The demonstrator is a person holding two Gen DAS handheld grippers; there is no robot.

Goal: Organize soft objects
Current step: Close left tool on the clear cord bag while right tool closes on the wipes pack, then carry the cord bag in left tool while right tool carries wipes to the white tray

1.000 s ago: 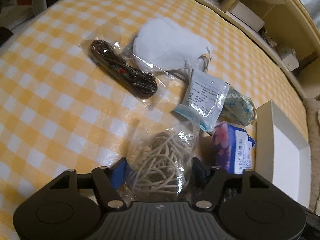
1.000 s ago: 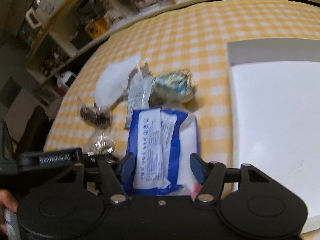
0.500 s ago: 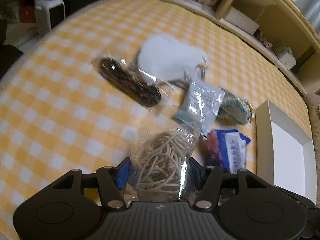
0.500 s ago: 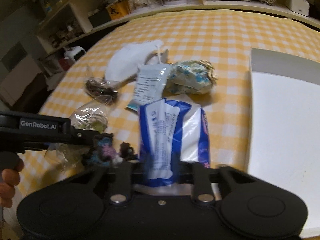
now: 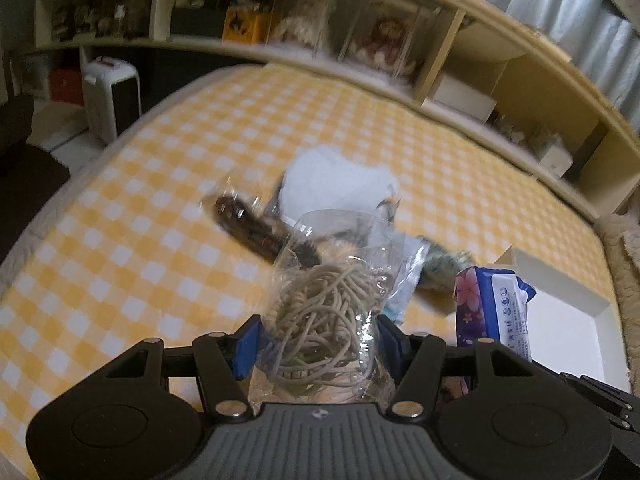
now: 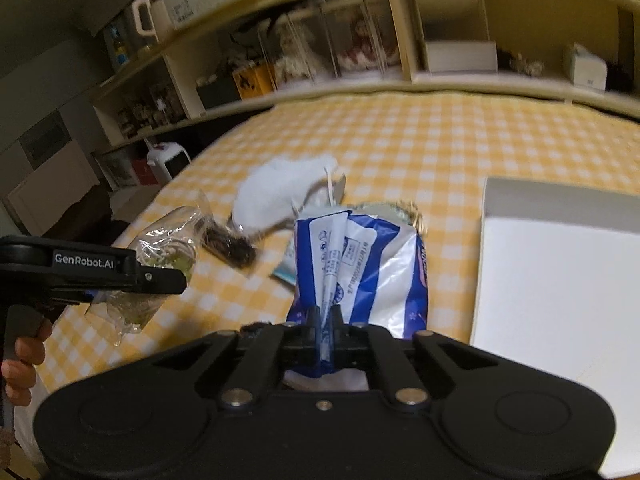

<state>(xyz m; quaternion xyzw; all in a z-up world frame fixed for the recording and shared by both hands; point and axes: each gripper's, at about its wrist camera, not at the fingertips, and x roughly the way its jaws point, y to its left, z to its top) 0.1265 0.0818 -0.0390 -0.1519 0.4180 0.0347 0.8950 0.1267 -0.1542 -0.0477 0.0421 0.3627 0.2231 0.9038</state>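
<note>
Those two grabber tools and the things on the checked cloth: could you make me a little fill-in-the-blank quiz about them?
1. The left gripper holds a clear bag of tangled ____.
2. The right gripper is shut on the seam of a blue and white ____.
3. The cloth on the table is checked white and ____.
4. The empty white tray lies to the ____ of the blue pack in the right wrist view.

Missing words: cord; pack; yellow; right

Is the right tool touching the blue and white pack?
Touching. The right wrist view shows the right tool pinching a fold of the pack between its closed fingers, with no gap.
</note>
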